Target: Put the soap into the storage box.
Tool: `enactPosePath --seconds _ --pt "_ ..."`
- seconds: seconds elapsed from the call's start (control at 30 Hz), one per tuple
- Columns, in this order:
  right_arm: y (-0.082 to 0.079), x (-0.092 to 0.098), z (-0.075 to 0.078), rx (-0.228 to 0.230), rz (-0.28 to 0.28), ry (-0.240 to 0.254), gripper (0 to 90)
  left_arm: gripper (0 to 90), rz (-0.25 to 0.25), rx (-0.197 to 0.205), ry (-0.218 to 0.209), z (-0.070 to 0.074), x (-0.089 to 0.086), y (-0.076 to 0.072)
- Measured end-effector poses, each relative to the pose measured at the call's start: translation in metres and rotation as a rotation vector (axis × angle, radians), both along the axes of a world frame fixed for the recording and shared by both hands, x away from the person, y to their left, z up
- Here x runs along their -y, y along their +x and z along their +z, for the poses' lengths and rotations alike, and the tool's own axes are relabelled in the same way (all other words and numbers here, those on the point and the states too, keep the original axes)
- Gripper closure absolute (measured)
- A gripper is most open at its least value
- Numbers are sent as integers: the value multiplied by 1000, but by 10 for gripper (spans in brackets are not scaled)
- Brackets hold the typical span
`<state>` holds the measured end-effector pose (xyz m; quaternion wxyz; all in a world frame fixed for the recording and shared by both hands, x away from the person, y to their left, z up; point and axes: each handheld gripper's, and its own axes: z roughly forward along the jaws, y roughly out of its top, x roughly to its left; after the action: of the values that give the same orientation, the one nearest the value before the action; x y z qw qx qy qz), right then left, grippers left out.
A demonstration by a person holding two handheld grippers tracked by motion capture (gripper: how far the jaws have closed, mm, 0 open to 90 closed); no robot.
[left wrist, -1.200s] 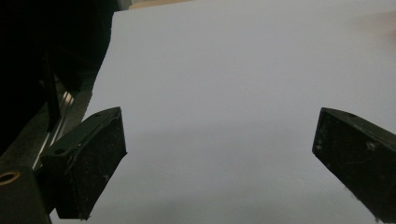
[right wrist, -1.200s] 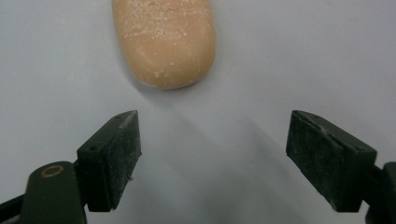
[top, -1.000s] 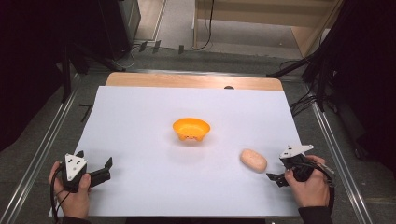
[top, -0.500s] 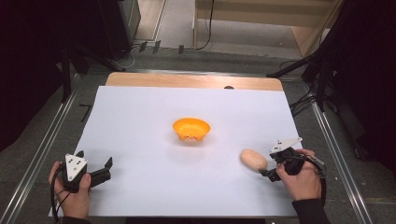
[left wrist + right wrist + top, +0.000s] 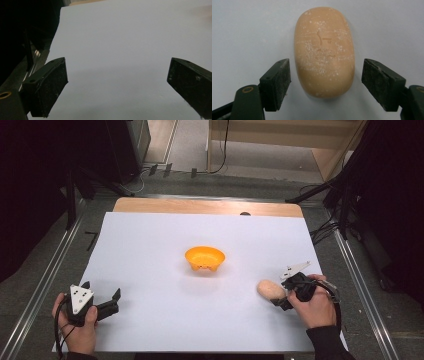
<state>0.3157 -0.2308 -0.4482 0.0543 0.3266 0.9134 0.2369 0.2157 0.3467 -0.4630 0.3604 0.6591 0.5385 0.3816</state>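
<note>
A tan oval lump (image 5: 269,290), speckled like a potato, lies on the white sheet (image 5: 150,240) at the right front. My right gripper (image 5: 281,293) has come up to it from the right. In the right gripper view the lump (image 5: 324,52) sits between the two black pads (image 5: 275,85), with a small gap on each side. The jaws have just been closing, and the gripper is still open. An orange bowl (image 5: 205,258) stands in the middle of the sheet. My left gripper (image 5: 102,291) rests at the left front, open, with only bare white sheet between its jaws (image 5: 117,65).
A strip of wooden tabletop (image 5: 200,206) shows behind the sheet. Metal rails (image 5: 55,270) run along both sides of the table. Dark equipment and cables (image 5: 340,200) stand beyond the right rail.
My right hand has moved left toward the tan lump, and its jaws now straddle it and stand narrower. The left hand and the bowl have stayed put.
</note>
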Motion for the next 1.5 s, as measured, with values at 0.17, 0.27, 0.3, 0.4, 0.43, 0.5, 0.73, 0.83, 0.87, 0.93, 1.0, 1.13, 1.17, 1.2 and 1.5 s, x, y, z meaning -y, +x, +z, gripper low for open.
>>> enactPosePath --seconds 0.17,0.27,0.3,0.4,0.43,0.5,0.73,0.83,0.87,0.93,1.0,1.13,1.17,1.2,1.5 --pt "4 -6 -1 -9 5 -6 249 33 -1 0 0 0 0 0" --pt "6 -8 -2 -19 5 -17 259 34 0 1 1 0 0 0" --pt "6 -8 -2 -19 5 -17 259 34 -1 1 1 0 0 0" --pt "8 -11 -3 -30 14 -16 278 34 -1 1 -1 0 0 0" --pt "10 -12 -3 -33 21 -19 291 34 -1 1 0 0 0 0" --pt "10 -13 -3 -35 21 -20 292 36 0 1 0 0 0 0" --pt "14 -20 -3 -33 29 -46 322 44 0 -1 2 0 0 0" --pt "15 -21 -4 -25 25 -44 323 50 1 -1 3 0 1 0" --pt "15 -21 -4 -30 23 -43 323 50 2 -1 2 0 1 0" --pt "15 -21 -4 -32 24 -42 323 50 1 -1 3 0 0 0" --pt "15 -21 -5 -39 21 -46 323 50 5 -2 3 0 0 0" --pt "16 -22 -7 -43 21 -51 326 50 4 0 2 0 0 0" --pt "16 -22 -7 -44 24 -53 327 50 4 0 3 0 0 0" --pt "16 -22 -7 -44 24 -53 327 50 4 0 3 0 0 0" --pt "16 -23 -4 -26 43 -49 332 50 3 -1 4 0 0 0"
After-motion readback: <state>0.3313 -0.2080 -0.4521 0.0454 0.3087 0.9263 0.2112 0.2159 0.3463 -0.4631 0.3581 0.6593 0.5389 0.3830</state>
